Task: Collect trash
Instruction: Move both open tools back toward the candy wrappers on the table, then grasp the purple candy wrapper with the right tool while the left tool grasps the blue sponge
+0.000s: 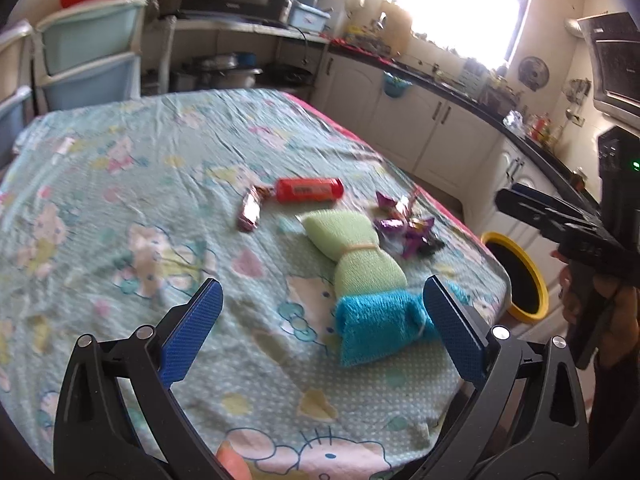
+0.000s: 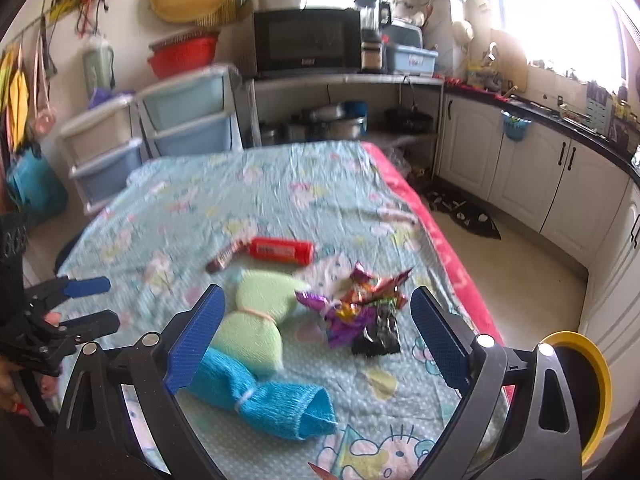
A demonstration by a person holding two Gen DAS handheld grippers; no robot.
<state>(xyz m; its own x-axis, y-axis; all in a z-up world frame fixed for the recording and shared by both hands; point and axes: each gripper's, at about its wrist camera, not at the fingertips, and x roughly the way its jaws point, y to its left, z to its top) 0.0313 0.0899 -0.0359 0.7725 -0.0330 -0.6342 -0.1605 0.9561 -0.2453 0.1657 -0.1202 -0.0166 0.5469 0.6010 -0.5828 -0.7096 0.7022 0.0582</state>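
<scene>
Kitchen cabinets ring our cartoon-print tabletop (image 2: pixel 280 184); our left tool (image 1: pixel 320 332) hangs released above it. Rightward lie a red tube (image 2: pixel 280 251), rolled cloths (image 2: pixel 256 328), crumpled wrappers (image 2: pixel 360 304); our right tool (image 2: pixel 316 336) gapes over them, beside a yellow-rimmed bin (image 2: pixel 596 392)

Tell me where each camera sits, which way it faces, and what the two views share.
Left wrist: on the left gripper, facing across the table toward the kitchen counter; its open fingers, a fingertip and the right gripper show.
Right wrist: on the right gripper, facing the microwave; its open fingers and the left gripper show.
Shared: red tube, green cloth roll, blue cloth roll, wrapper pile, yellow-rimmed bin.
</scene>
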